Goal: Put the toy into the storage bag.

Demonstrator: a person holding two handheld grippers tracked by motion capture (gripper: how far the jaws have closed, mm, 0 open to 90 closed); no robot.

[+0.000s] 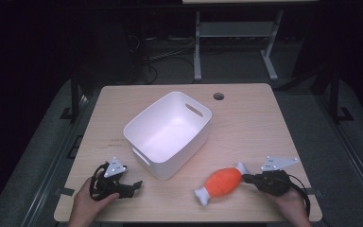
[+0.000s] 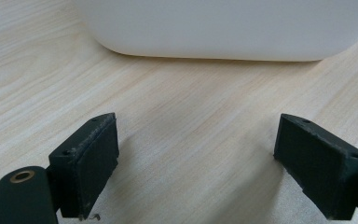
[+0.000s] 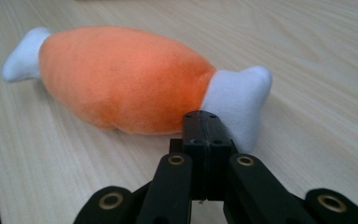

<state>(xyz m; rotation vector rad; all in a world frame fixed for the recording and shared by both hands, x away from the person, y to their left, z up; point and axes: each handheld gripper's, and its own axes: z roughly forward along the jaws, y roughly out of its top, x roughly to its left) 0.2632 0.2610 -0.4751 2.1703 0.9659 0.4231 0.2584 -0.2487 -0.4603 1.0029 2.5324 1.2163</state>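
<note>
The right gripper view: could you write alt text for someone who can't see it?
A black claw, its two jaws shut flat together with nothing between them, sits right at the white end of an orange plush toy shaped like a bone. The toy lies on its side on a pale wooden table.

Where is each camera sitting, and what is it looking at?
High view: above the person's side, looking down on the wooden table; both hands and each hand-held gripper show.
Left gripper view: rides the left hand-held gripper, open jaws facing the white plastic bin.
Right gripper view: rides the right hand-held gripper, shut jaws beside the orange plush drumstick toy.
Shared: high and left views show the bin.
</note>
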